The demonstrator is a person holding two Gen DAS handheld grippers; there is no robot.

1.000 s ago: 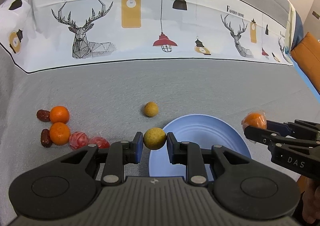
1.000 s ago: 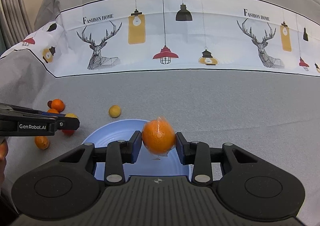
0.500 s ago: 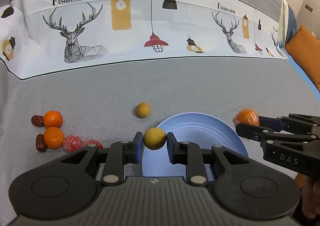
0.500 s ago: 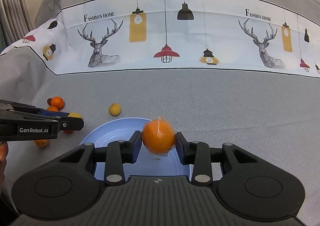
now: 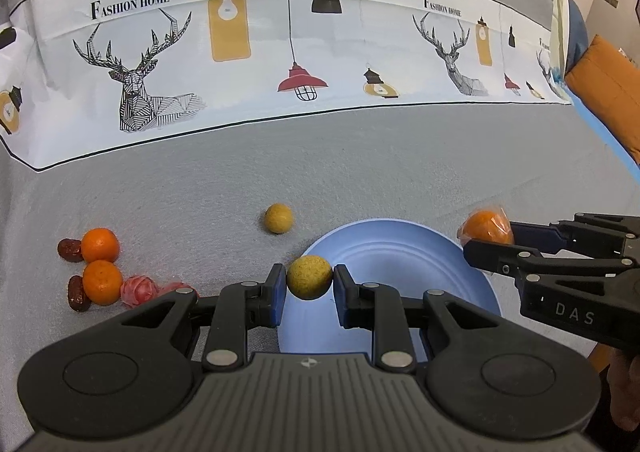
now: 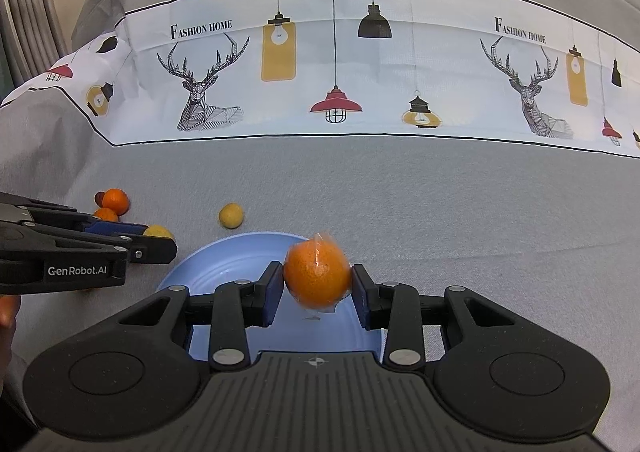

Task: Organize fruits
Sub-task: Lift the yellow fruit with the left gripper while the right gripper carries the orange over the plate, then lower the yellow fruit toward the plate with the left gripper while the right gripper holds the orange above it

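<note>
My left gripper (image 5: 309, 279) is shut on a small yellow-brown round fruit (image 5: 309, 276), held over the near-left rim of the blue plate (image 5: 400, 264). My right gripper (image 6: 317, 279) is shut on a plastic-wrapped orange (image 6: 317, 276) above the plate's right part (image 6: 224, 264). The right gripper shows in the left wrist view (image 5: 486, 238) at the plate's right rim. The left gripper shows in the right wrist view (image 6: 160, 238) left of the plate. The plate holds no fruit.
A second yellow fruit (image 5: 278, 217) lies on the grey cloth behind the plate. At the left lie two small oranges (image 5: 100, 244), two dark red dates (image 5: 69, 250) and two red wrapped fruits (image 5: 138, 289). An orange cushion (image 5: 608, 91) sits far right.
The left gripper has shifted slightly right, over the plate's left rim, with its fruit. The right gripper holds its orange nearly still over the plate.
</note>
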